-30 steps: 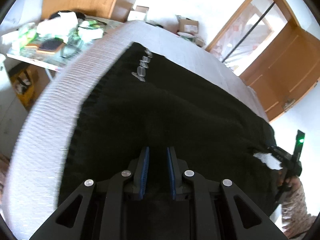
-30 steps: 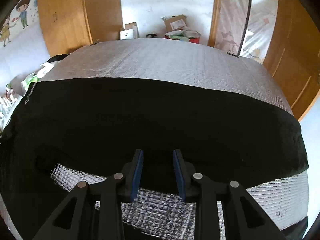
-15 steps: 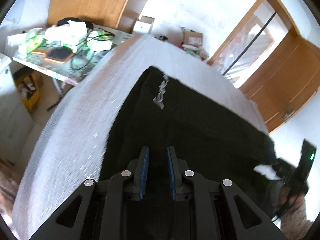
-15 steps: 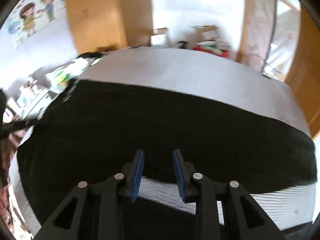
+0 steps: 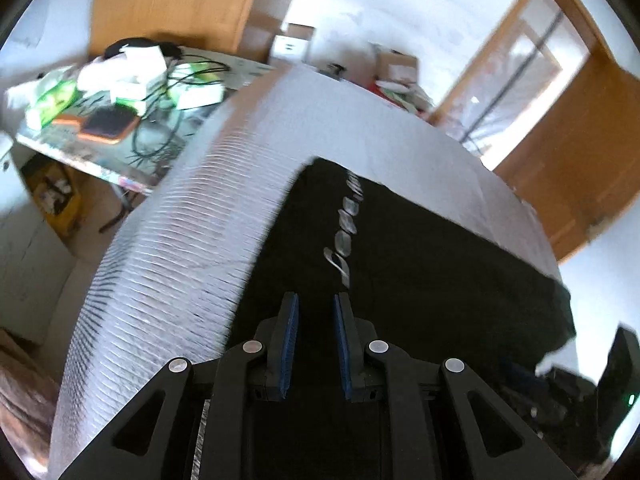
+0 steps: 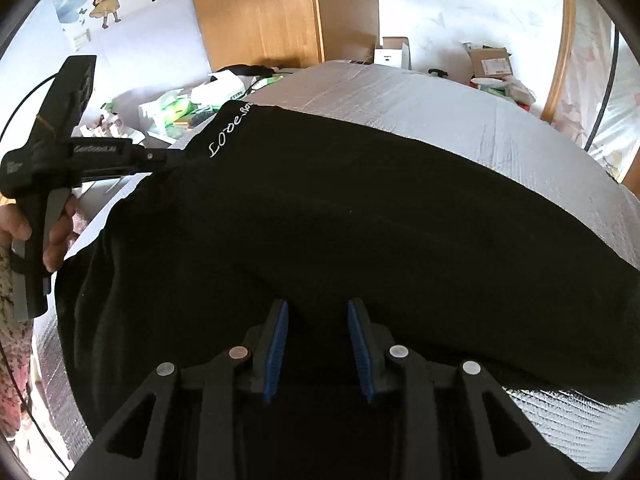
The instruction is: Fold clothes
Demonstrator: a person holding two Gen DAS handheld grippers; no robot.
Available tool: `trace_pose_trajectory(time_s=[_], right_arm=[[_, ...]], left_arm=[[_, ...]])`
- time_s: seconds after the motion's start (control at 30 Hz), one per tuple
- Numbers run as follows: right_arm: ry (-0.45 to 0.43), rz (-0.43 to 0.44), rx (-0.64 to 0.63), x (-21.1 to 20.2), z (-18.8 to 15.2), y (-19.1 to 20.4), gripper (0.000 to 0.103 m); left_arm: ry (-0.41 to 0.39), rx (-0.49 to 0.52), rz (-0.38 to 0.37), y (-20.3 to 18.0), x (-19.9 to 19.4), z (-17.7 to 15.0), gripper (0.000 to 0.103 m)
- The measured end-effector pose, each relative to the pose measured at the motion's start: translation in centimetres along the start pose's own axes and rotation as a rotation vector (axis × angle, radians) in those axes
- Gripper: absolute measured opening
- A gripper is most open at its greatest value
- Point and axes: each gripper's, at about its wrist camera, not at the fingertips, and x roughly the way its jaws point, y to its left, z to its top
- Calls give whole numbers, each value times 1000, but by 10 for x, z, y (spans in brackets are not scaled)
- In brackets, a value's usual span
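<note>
- While the black garment is lying spread over the silvery quilted surface, we are holding a gripper at each of its near corners.
- We are pinching the garment's left corner with the left gripper; its blue pads are standing close together with dark cloth between them.
- From the right wrist view we are seeing that same left gripper biting the cloth edge just below the white lettering, with the left hand wrapping its handle.
- We are keeping the right gripper low over the garment's near edge; its jaws have just been opening a little, and black cloth is filling the gap between them.
- We are not able to tell whether its pads are pressing on that cloth.
- In the left wrist view the right gripper is showing only as a dark blur at the garment's right corner.
- The garment is running across the surface from left to right, with bare silver showing beyond its far edge and at the near right.
- Off to the left, a cluttered table is standing beside the surface, and a wooden wardrobe is standing behind it.
</note>
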Motion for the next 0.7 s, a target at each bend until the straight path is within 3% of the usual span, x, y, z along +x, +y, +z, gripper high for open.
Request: trace_pose_trajectory(time_s=[0.07, 0.23, 0.37, 0.5, 0.6, 0.7], right_arm=[[-8, -12, 1, 1, -1, 3, 33], [-18, -42, 8, 3, 0, 8, 34], [-13, -60, 9, 4, 1, 9, 34], [-15, -88, 14, 5, 2, 13, 35], [-16, -104, 23, 5, 2, 15, 35], [-10, -117, 35, 4, 2, 16, 35]], left_arm=[[-10, -5, 40, 6, 3, 2, 19], [3, -9, 2, 12, -7, 3, 19], [-27, 35, -32, 7, -37, -4, 19], [-28, 75, -103, -2, -66, -22, 19], [17, 122, -146, -11, -68, -45, 19], [63, 146, -123, -17, -60, -65, 19]])
